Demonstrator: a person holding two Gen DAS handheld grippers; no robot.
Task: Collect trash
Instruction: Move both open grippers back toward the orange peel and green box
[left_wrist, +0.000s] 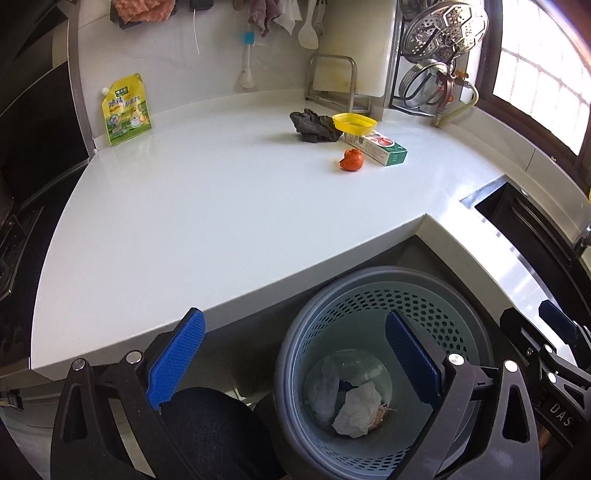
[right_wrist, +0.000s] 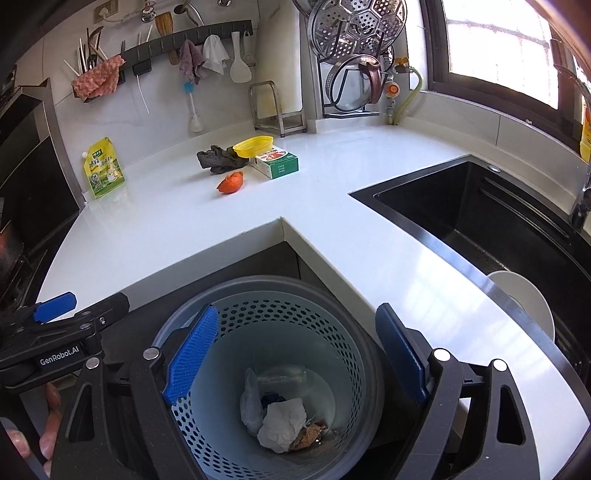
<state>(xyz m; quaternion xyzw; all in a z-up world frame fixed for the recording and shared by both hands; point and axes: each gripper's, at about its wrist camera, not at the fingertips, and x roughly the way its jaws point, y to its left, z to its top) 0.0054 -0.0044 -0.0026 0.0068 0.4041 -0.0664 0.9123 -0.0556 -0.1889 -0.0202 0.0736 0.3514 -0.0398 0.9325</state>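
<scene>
A grey perforated trash basket (left_wrist: 458, 310) (right_wrist: 258, 310) stands on the floor below the counter's inner corner. It holds crumpled white paper (left_wrist: 356, 408) (right_wrist: 282, 424), clear plastic and scraps. On the white counter (left_wrist: 203, 206) (right_wrist: 332, 206) lie an orange peel (left_wrist: 351, 159) (right_wrist: 231, 182), a dark rag (left_wrist: 314, 125) (right_wrist: 218, 158), a yellow lid (left_wrist: 354, 123) (right_wrist: 253, 145) and a green-white carton (left_wrist: 380, 147) (right_wrist: 277, 162). My left gripper (left_wrist: 295, 362) is open and empty above the basket. My right gripper (right_wrist: 295, 358) is open and empty over the basket.
A yellow seasoning pouch (left_wrist: 125, 109) (right_wrist: 103, 168) leans at the back left wall. A black sink (right_wrist: 480, 221) with a white plate (right_wrist: 524, 299) is at the right. A metal rack (left_wrist: 332, 81) and steamer lids (right_wrist: 354, 33) stand at the back.
</scene>
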